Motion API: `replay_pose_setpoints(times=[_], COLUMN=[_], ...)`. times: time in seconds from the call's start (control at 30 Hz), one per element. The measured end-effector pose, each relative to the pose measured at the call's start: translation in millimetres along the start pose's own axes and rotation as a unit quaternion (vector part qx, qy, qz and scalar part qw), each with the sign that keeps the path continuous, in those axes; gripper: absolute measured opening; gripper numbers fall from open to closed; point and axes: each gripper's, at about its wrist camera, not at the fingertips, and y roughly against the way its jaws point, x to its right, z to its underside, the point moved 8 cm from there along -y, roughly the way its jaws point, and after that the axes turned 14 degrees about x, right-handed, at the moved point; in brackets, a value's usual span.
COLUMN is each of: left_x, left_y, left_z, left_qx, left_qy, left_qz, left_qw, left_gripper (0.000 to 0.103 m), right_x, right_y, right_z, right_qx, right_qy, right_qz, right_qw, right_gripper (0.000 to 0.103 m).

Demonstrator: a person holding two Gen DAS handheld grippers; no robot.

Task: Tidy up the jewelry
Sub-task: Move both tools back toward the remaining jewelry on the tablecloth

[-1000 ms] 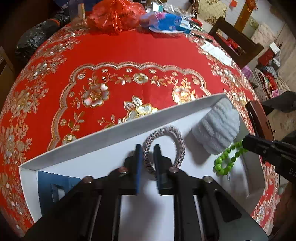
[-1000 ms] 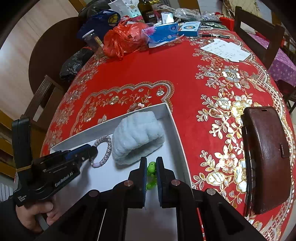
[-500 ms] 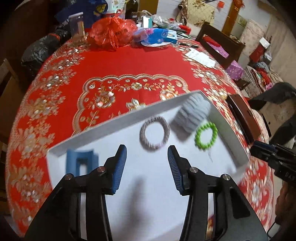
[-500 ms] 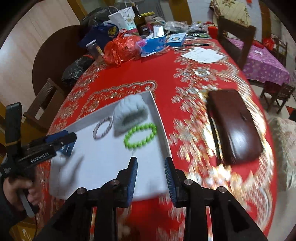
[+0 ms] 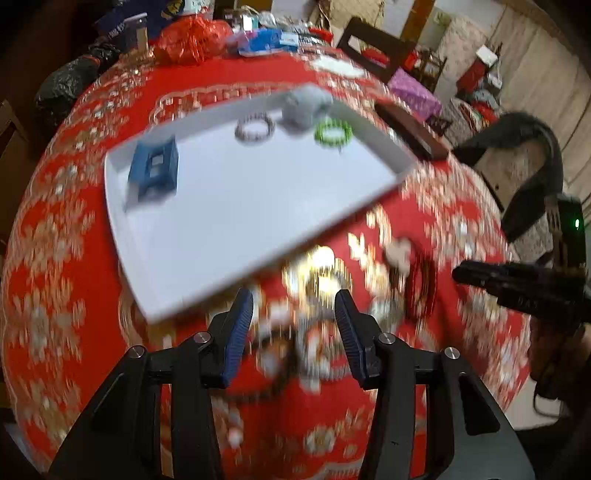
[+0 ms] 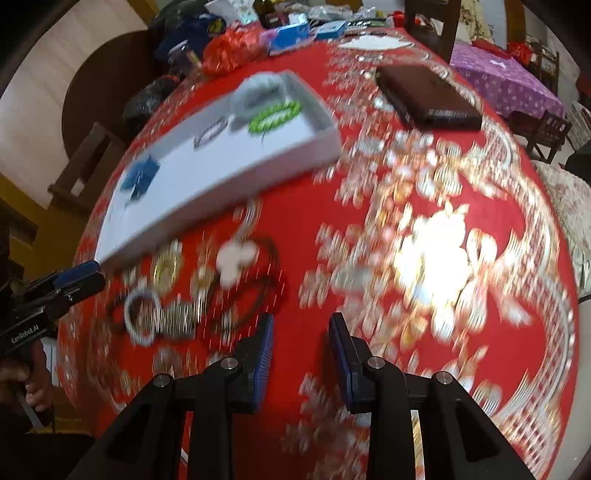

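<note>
A white tray (image 5: 229,221) on the red tablecloth holds a blue hair claw (image 5: 155,168), a grey braided hair tie (image 5: 255,127), a grey fluffy scrunchie (image 5: 304,107) and a green bead bracelet (image 5: 333,133). The tray (image 6: 229,177) also shows in the right wrist view. A blurred pile of loose jewelry (image 6: 192,291) lies on the cloth in front of the tray. My left gripper (image 5: 293,317) is open and empty over that pile. My right gripper (image 6: 301,343) is open and empty, just right of the pile.
A brown leather case (image 6: 428,98) lies right of the tray. Bags, boxes and papers (image 6: 258,37) crowd the table's far side. Wooden chairs (image 6: 432,22) stand around the table. Both views are motion-blurred.
Both grippers let go of the hair tie and the bead bracelet in the tray, opened wide, and pulled back toward the near table edge, over the loose jewelry.
</note>
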Motion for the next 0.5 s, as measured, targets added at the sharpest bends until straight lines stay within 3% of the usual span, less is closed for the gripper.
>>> replay_pose_setpoints(times=[0.13,0.23,0.33,0.43,0.5], left_x=[15.6,35.8,59.4,63.3,56.4], left_y=[3.0,0.6,-8.7,-14.4,-10.6], left_z=[23.2,21.9,17.4,12.0,10.0], left_qx=[-0.016,-0.010,-0.010,-0.008,-0.002], left_qy=[-0.012,-0.032,-0.055,-0.071,-0.063], left_qz=[0.022,0.047,0.081,0.072,0.069], left_qw=[0.9996,0.9983,0.9952,0.9948,0.9956], left_gripper=[0.045,0.045,0.045,0.045,0.045], right_x=[-7.7,-9.3,-10.1,-14.6,-24.7], right_y=[2.5,5.5,11.3,16.3,20.4], right_z=[17.7,22.7,30.0,33.6,31.8], right_qx=[0.003,0.007,0.008,-0.007,0.001], right_qy=[0.009,-0.001,-0.008,0.004,0.009], right_qz=[0.003,0.000,0.001,0.007,-0.019], right_qw=[1.000,1.000,1.000,1.000,1.000], right_gripper=[0.034,0.041,0.041,0.041,0.041])
